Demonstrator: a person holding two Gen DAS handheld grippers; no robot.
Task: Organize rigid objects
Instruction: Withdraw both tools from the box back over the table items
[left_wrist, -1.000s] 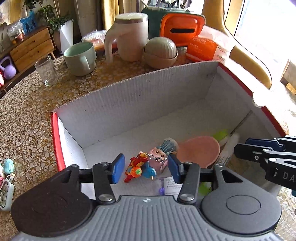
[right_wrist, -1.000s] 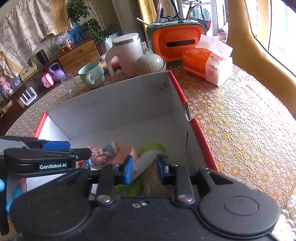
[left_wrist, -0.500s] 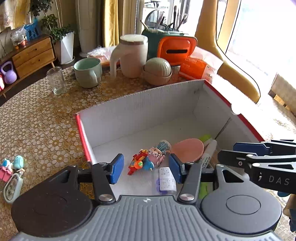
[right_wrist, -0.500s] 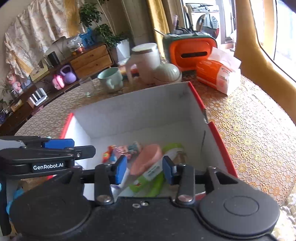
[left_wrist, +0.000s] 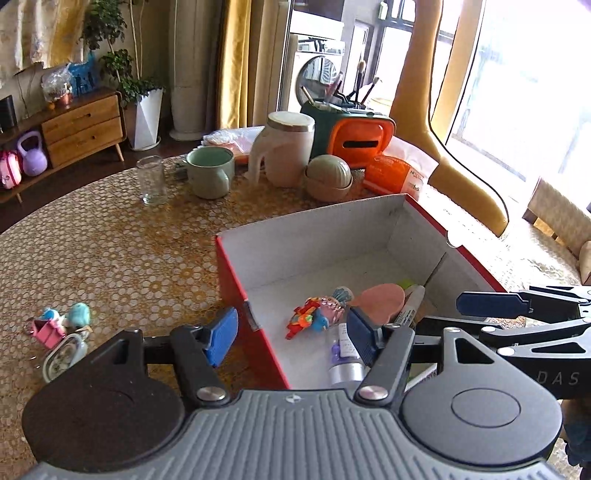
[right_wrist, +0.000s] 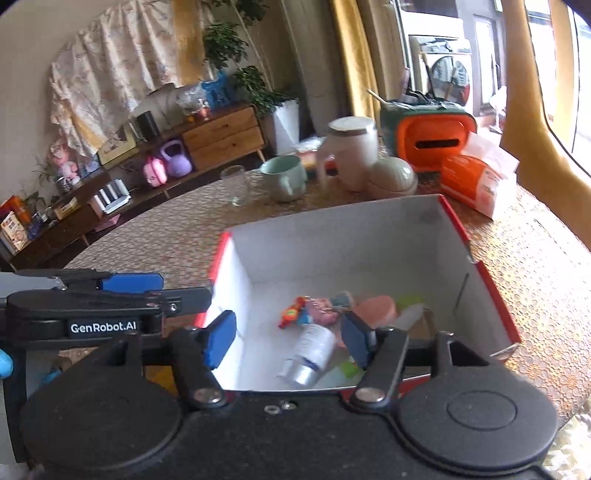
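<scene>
- Left hand-held gripper (left_wrist: 291, 334), lower centre of the left wrist view: released, blue pads spread wide with nothing between them. It hangs over the near-left corner of the box, one pad outside the red wall and one inside.
- Right hand-held gripper (right_wrist: 288, 338), lower centre of the right wrist view: likewise released and empty, poised above the box's near rim.
- Box (left_wrist: 231, 280), centre right of the left wrist view: a red-sided, white-lined carton open at the top, serving as the collecting bin for the rigid objects.
- Box contents, gathered at the near right of its floor: a colourful keychain toy (left_wrist: 308, 319), a pink scoop (left_wrist: 382, 297), a white marker (left_wrist: 412, 304) leaning against the wall, and a small bottle (left_wrist: 345, 354) lying on its side.
- Loose toys (left_wrist: 61, 326), lower left of the left wrist view: a pink-and-teal cluster beside a small clock on the tabletop (left_wrist: 110, 251), outside the box; judged still to be sorted.
- Far edge of the tabletop, upper centre: a glass (left_wrist: 151, 179), a green mug (left_wrist: 210, 171), a lidded jug (left_wrist: 284, 147) and an orange organiser (left_wrist: 360, 134), standing upright, well apart from the box.
</scene>
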